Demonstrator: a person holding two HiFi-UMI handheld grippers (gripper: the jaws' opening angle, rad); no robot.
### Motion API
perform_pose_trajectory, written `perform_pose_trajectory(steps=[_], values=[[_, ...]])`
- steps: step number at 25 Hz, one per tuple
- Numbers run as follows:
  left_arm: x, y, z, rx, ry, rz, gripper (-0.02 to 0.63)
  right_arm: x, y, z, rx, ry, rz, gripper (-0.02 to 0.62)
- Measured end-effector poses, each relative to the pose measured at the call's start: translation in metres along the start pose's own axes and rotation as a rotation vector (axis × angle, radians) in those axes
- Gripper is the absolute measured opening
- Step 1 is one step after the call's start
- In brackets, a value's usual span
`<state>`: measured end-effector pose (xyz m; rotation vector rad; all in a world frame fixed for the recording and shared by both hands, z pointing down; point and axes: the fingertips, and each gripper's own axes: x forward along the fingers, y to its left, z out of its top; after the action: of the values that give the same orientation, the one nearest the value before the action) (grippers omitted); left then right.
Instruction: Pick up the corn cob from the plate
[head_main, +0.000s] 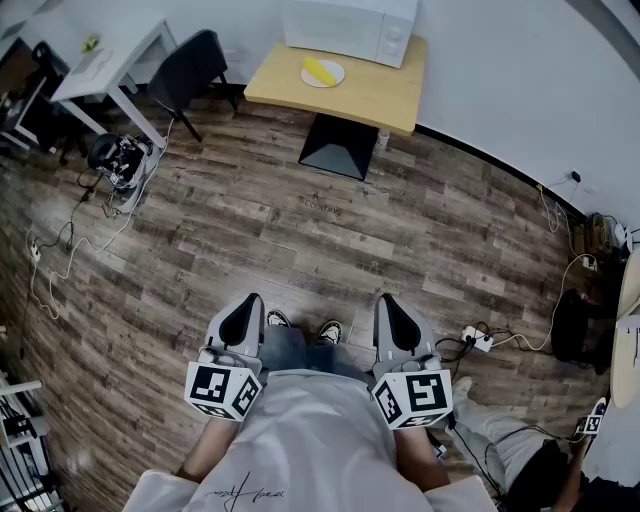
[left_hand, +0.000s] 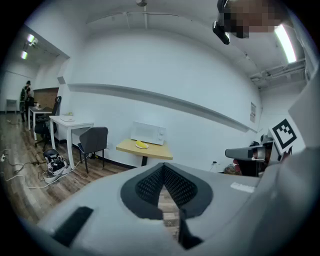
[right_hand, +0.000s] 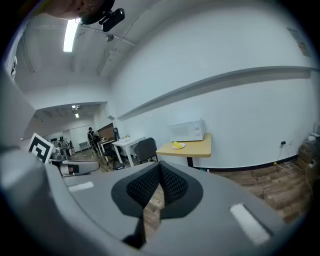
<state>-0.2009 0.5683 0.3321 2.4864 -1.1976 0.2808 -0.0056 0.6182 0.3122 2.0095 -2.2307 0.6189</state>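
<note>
Corn cob (head_main: 319, 70) handling has to be judged from afar. It is likely light, stiff and ridged, and it may roll, so a hold across its middle with the jaws square to its length looks safest.

Nearest, the left gripper (head_main: 243, 318) and right gripper (head_main: 399, 320) are held at the person's waist. Both have their jaws together at the tips and nothing between them. Each gripper view shows only wooden floor (left_hand: 169, 207) through the slit under the pads.

Beyond stretches that floor, and the cob is well apart from both grippers. Farthest, it lies yellow on a white plate (head_main: 338, 70) toward the left end of a small table (head_main: 375, 95), just before a microwave (head_main: 350, 28).

The head view shows from above how the cob slants on the plate. The gripper views show its low side profile, and the left one shows a person (left_hand: 26, 97) by far desks, whom the head view misses.
</note>
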Motion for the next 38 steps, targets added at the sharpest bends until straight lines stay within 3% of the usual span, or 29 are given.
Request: perform_pose_trajectory(steps=[10,15,19,26,30,38], values=[[0.014,-0.031,0.006,0.005,-0.021,-0.01,-0.009,-0.015,-0.027,0.007,0.006,-0.047,0.003,0.002],[0.016,-0.041,0.009,0.013,-0.023,-0.016,-0.009,-0.026,-0.012,0.012,0.12,-0.096,0.192,0.009],[0.021,-0.044,0.012,0.021,-0.014,-0.019,-0.009,-0.026,0.001,0.015,0.063,-0.082,0.245,0.008],[0.035,-0.045,0.009,0.047,0.011,-0.023,-0.009,-0.013,-0.013,0.019,0.046,-0.131,0.165,0.008],[0.048,-0.037,0.015,0.043,0.012,-0.024,-0.009,0.008,-0.027,0.016,0.047,-0.082,0.107,0.005],[0.079,-0.011,0.036,0.016,0.003,-0.027,-0.009,0.056,-0.032,0.028,0.049,-0.013,0.075,0.006]])
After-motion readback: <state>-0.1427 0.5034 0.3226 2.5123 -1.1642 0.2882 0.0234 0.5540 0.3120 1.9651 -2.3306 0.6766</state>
